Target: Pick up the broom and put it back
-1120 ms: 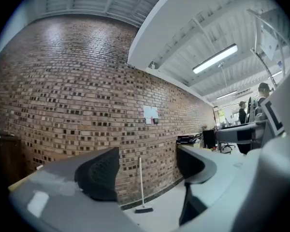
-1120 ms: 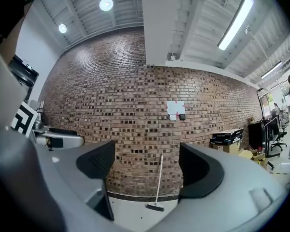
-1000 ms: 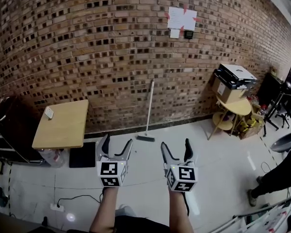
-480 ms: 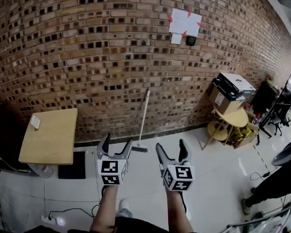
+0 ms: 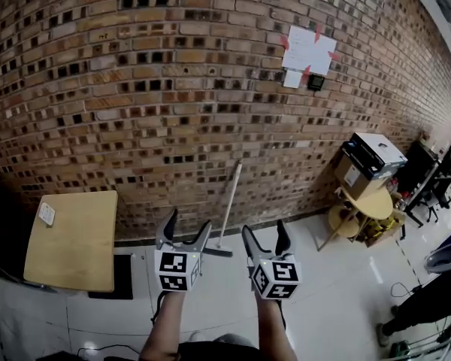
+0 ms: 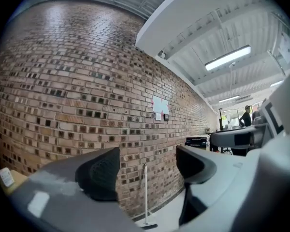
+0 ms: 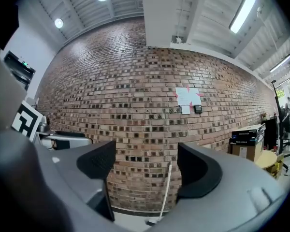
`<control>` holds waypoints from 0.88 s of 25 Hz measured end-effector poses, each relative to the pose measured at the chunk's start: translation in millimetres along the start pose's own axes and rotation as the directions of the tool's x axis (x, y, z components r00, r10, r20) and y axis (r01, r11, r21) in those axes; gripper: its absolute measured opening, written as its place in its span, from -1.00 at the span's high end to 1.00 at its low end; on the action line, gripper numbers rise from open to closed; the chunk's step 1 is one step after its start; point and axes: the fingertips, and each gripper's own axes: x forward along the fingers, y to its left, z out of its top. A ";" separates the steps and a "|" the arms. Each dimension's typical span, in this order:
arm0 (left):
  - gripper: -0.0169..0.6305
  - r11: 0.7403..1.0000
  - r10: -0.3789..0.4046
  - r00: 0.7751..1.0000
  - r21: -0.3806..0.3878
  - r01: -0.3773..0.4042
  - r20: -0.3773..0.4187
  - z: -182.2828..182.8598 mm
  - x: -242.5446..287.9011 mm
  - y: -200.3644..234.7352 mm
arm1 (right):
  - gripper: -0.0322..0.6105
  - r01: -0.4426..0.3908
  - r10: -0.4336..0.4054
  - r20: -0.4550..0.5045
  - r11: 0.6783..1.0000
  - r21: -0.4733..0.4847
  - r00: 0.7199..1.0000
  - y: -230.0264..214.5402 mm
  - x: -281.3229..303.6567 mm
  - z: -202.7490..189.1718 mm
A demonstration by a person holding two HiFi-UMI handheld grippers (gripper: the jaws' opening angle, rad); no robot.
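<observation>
Wooden counter (image 5: pixel 75 239) at left of the head view, against the brick wall (image 5: pixel 135 89). A small white card (image 5: pixel 46 213) lies near its upper left corner. Dark mat (image 5: pixel 113 277) on the floor just right of the counter.

Left tongs (image 5: pixel 186 228) sit low centre-left of the head view, raised over the floor. In the left gripper view the left tongs (image 6: pixel 147 153) are apart and grip nothing; only wall and broom show in the gap.

Broom (image 5: pixel 231 201) stands at centre of the head view. It leans on the wall, handle tilted right at the top, head on the floor at the wall base. It is beyond both tongs, touched by neither. Broom (image 6: pixel 145 192) shows far off in the left gripper view and again in the right gripper view (image 7: pixel 165 192).

Right tongs (image 5: pixel 264 232) are just right of the left pair. In the right gripper view the right tongs (image 7: pixel 146 151) are also apart and empty.

White papers (image 5: pixel 308 50) taped on the wall, upper right. Cardboard box (image 5: pixel 372 156) on a round counter (image 5: pixel 368 201) at right. Part of a person (image 5: pixel 428 299) in dark clothes at the lower right edge.
</observation>
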 end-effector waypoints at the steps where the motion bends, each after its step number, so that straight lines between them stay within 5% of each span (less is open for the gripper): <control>1: -0.20 1.000 -0.013 1.000 -0.012 0.013 -0.006 -3.0 9.2 1.9 | -0.36 -0.002 0.002 -0.008 1.000 -0.002 1.000 -1.2 10.2 -3.2; 11: -0.20 1.000 -0.010 0.999 0.005 0.010 -0.051 -36.1 97.6 34.7 | -0.36 -0.002 0.004 -0.032 0.999 0.045 0.999 -38.3 107.1 -34.7; 22: -0.18 0.997 0.074 0.997 0.023 -0.074 -0.014 -21.8 269.4 73.0 | -0.35 -0.170 0.171 0.041 0.985 -0.018 0.984 -104.7 285.8 1.4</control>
